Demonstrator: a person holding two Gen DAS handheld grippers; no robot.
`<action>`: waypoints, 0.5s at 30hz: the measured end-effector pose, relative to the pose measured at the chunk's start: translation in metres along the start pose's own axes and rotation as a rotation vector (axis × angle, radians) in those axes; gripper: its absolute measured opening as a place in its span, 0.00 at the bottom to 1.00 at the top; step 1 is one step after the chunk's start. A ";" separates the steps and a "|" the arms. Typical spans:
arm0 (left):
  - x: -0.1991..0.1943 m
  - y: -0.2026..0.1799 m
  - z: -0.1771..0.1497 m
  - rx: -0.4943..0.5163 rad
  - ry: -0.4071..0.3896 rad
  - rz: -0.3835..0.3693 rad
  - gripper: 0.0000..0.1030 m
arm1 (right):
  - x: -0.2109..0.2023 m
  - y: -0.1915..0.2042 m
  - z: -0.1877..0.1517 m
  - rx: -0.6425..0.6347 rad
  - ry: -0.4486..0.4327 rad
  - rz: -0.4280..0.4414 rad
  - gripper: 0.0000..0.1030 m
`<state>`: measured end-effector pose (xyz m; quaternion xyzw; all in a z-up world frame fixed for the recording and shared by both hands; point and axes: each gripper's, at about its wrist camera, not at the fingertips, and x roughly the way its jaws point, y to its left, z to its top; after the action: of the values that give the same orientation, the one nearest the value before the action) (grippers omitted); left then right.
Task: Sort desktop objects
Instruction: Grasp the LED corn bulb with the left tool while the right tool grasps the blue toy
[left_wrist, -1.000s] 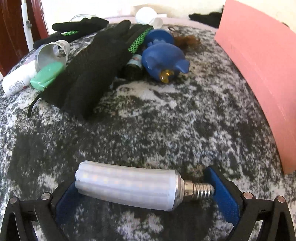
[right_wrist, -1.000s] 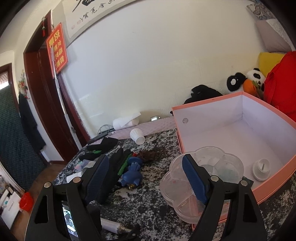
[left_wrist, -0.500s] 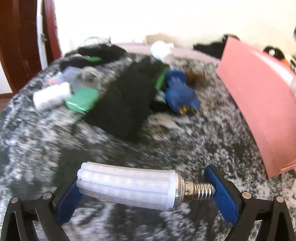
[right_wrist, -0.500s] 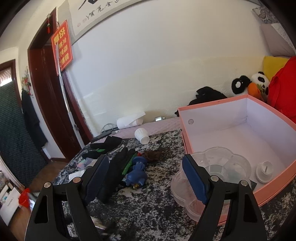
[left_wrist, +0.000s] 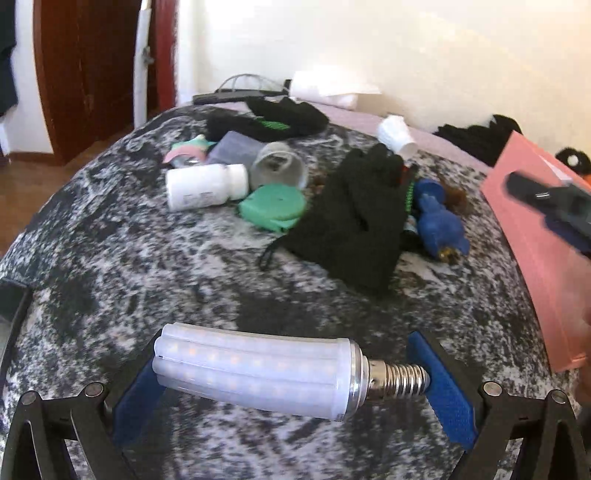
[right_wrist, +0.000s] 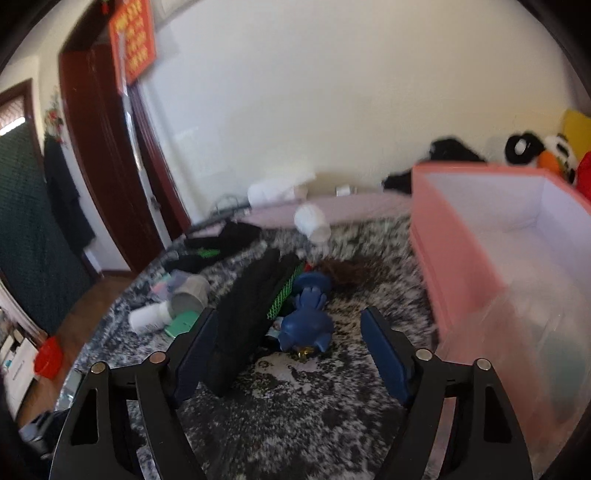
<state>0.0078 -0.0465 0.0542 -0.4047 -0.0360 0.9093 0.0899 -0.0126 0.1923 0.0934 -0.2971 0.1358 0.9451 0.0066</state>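
My left gripper (left_wrist: 291, 373) is shut on a white LED corn bulb (left_wrist: 255, 371), held crosswise above the speckled cloth with its screw base to the right. A black glove (left_wrist: 354, 225), a blue toy figure (left_wrist: 441, 227), a green case (left_wrist: 273, 206), a white bottle (left_wrist: 205, 186) and a clear jar (left_wrist: 279, 170) lie beyond it. My right gripper (right_wrist: 291, 354) is open and empty, hanging over the cloth in front of the blue toy figure (right_wrist: 306, 319) and the black glove (right_wrist: 251, 314). The pink box (right_wrist: 491, 254) stands to its right.
The pink box's outer wall (left_wrist: 539, 236) bounds the right side in the left wrist view, with the blurred right gripper in front of it. A white cup (right_wrist: 314, 221) and a second black glove (left_wrist: 280, 116) lie farther back. A dark red door (right_wrist: 107, 158) is at the left.
The left gripper has risen and drawn back with the bulb, so more of the table shows. The right gripper has swung left and down, away from the clear dish and box, toward the toy.
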 end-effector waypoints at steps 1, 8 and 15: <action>-0.001 0.004 0.000 -0.002 -0.002 0.004 0.98 | 0.015 -0.002 0.003 0.014 0.028 0.000 0.77; 0.001 0.024 0.005 -0.016 -0.001 0.004 0.98 | 0.096 -0.020 0.016 0.060 0.149 -0.037 0.69; 0.005 0.029 0.014 -0.022 -0.013 0.008 0.98 | 0.155 -0.016 0.022 -0.065 0.242 -0.143 0.68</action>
<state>-0.0097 -0.0738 0.0561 -0.3998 -0.0450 0.9119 0.0815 -0.1512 0.2031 0.0188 -0.4176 0.0832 0.9035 0.0477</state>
